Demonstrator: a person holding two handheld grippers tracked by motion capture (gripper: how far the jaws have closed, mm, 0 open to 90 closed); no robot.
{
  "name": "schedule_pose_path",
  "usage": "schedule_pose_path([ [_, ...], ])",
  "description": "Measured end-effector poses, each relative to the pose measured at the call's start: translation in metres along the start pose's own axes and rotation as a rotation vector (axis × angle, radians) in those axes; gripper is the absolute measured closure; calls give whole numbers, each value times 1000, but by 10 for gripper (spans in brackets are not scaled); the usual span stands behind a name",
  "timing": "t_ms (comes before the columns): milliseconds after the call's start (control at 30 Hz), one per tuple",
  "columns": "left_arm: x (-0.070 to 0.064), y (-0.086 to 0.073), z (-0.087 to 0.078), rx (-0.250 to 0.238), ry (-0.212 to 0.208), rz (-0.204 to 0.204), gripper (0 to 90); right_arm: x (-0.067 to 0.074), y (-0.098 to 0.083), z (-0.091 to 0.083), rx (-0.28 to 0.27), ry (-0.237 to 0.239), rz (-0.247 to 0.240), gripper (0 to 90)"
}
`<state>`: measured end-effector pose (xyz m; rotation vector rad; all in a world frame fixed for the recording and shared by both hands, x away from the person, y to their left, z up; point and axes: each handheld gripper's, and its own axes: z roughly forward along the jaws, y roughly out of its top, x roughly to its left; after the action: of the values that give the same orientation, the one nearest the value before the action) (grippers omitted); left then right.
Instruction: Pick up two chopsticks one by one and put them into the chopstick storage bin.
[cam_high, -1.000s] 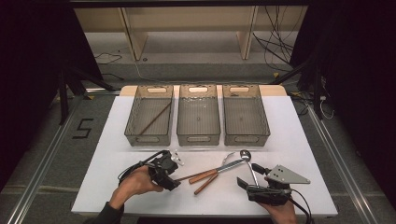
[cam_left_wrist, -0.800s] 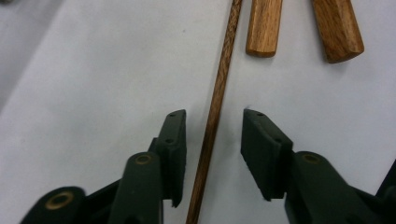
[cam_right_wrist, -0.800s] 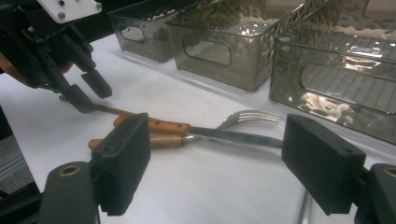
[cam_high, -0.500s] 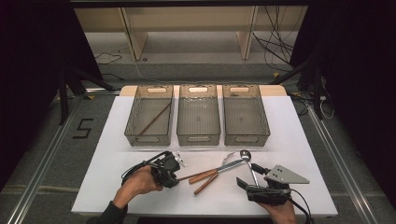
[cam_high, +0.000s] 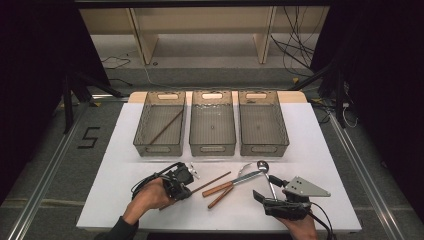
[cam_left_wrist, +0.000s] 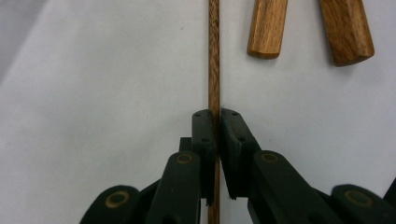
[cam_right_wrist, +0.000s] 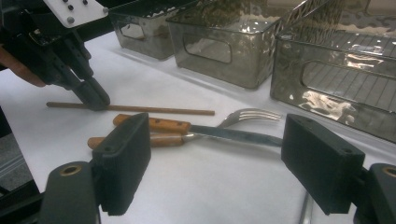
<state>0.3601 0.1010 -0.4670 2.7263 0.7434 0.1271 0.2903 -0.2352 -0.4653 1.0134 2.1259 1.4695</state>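
A thin wooden chopstick (cam_left_wrist: 213, 56) lies flat on the white table (cam_high: 125, 185). My left gripper (cam_left_wrist: 214, 114) has just been closing and is now shut on it, pads pressed on both sides of the stick. In the high view the left gripper (cam_high: 184, 194) holds the chopstick (cam_high: 215, 180) near its left end. The right gripper view shows that grip on the chopstick (cam_right_wrist: 154, 109) from the side. My right gripper (cam_right_wrist: 219, 154) stands wide open with nothing between its pads, low over the table at the front right (cam_high: 266, 189).
Two wooden-handled utensils (cam_high: 220, 191), one a fork (cam_right_wrist: 250, 114), lie beside the chopstick, with a metal spoon (cam_high: 263, 164) close by. Behind them are three clear bins; the left bin (cam_high: 159, 149) holds another chopstick (cam_high: 167, 126), and the middle bin (cam_high: 212, 149) and right bin (cam_high: 263, 149) follow.
The left gripper's jaws have closed onto the chopstick on the table. Both hands have stayed where they were.
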Motion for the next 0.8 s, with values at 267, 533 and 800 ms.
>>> schedule_pose_path([
  [267, 0, 0, -1, -11, 21, 19, 844, 0, 0, 0, 0, 1, -1, 249],
  [533, 5, -4, -10, -47, 18, -6, 844, 0, 0, 0, -1, 0, -2, 250],
  [800, 9, -8, -27, -85, 13, -13, 844, 0, 0, 0, 0, 1, -1, 250],
])
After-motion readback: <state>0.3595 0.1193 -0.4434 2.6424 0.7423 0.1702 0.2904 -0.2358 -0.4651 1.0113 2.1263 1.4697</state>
